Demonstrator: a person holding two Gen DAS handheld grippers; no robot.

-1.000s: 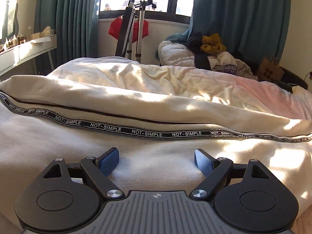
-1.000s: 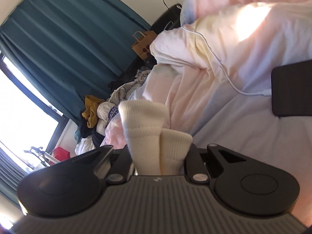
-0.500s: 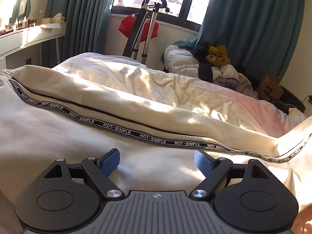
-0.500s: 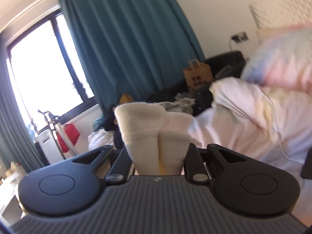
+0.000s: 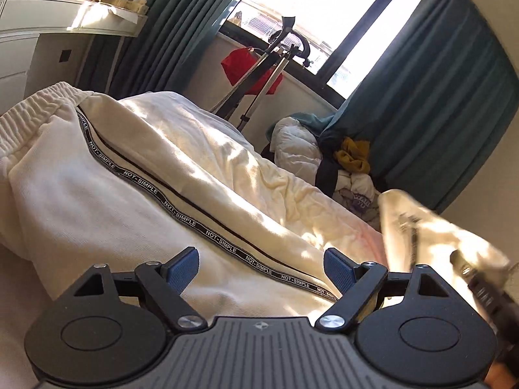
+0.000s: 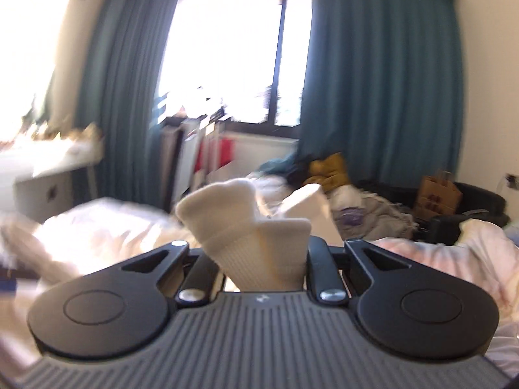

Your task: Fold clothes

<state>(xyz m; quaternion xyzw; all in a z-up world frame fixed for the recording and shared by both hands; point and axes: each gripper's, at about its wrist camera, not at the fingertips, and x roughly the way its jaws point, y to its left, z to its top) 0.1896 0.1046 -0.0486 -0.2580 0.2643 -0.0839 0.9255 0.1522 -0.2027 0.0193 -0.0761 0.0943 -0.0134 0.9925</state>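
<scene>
The cream sweatpants lie along the bed, waistband far left. The right gripper pinches their ribbed cuffs, carrying them toward it; the left gripper hovers spread, nearer.

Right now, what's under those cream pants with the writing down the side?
The cream pants lie spread on a rumpled pale bedcover, which shows beyond them. What sits directly beneath them is covered. The open left claw hovers above them, holding nothing.
</scene>
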